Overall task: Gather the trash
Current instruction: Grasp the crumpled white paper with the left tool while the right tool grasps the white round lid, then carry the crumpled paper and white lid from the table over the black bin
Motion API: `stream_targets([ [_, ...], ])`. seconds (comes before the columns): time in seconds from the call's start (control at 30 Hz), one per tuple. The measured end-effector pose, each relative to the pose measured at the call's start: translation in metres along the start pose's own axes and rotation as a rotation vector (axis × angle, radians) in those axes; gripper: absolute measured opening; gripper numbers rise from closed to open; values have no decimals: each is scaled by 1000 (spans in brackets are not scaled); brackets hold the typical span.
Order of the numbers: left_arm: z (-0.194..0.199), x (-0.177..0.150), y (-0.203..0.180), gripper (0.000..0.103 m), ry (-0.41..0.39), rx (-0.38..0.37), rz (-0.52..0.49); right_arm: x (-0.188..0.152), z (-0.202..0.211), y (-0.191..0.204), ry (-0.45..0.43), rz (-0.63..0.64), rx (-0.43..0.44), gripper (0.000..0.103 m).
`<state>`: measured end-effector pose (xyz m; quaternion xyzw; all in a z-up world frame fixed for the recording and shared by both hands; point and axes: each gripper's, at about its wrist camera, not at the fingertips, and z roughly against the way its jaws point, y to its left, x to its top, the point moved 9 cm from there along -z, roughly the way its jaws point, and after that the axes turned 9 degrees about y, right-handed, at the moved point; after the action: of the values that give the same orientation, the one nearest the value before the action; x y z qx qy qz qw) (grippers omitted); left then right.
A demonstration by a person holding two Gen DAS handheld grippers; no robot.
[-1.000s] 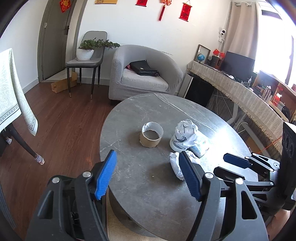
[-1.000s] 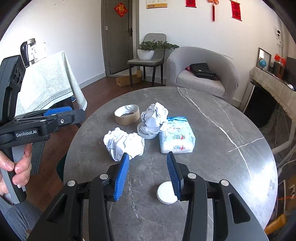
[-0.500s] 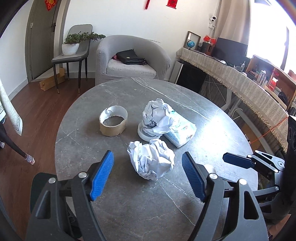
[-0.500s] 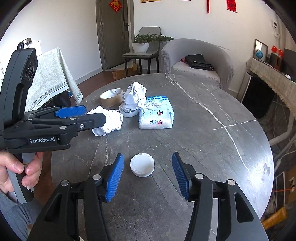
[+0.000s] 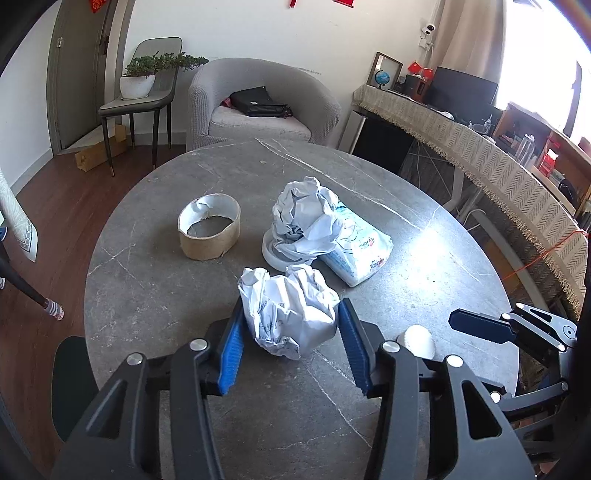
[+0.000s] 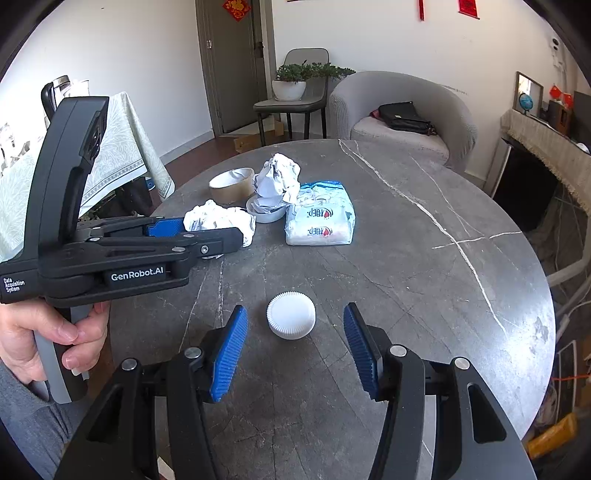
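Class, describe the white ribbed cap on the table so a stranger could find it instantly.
Start at the round grey marble table. Near its front edge, alone between the open right gripper fingers, lies the white cap. Unlike the crumpled paper balls, it is a small, flat, ribbed disc.

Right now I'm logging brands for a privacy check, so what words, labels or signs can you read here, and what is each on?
"GenRobot.AI": on the side of the left tool.
"Data Acquisition System": small print on that tool's body.
Tissue pack: blue characters and red hearts, not legible.
Crumpled paper in the left tool: faint print, too blurred.
Red wall hangings: characters too small to read.
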<state>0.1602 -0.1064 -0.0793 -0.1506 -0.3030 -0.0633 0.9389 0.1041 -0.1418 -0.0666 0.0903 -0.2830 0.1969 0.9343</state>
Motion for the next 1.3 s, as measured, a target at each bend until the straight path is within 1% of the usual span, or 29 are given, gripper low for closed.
stream_targets([
  [0.07,4,2,2,51,-13,-4,4,0,-1,0,4,0,3,54],
  [0.17,12,4,4,51,-35,-12,8,0,-4,2,18,8,2,50],
  [0.4,22,4,7,51,-51,-25,17,1,-14,6,47,22,-23,37],
  [0.47,25,5,8,51,-56,-24,16,1,-17,5,55,16,-32,36],
  [0.53,28,6,10,51,-61,-25,17,2,-19,5,62,15,-37,32],
  [0.6,31,6,12,51,-65,-24,19,3,-21,5,66,15,-45,30],
  [0.93,52,7,42,51,-89,2,38,23,-21,27,33,39,-30,30],
  [1.1,62,5,66,51,-95,32,58,37,-26,47,23,65,-9,30],
  [1.3,75,-1,105,51,-100,76,88,58,-32,74,5,94,17,30],
])
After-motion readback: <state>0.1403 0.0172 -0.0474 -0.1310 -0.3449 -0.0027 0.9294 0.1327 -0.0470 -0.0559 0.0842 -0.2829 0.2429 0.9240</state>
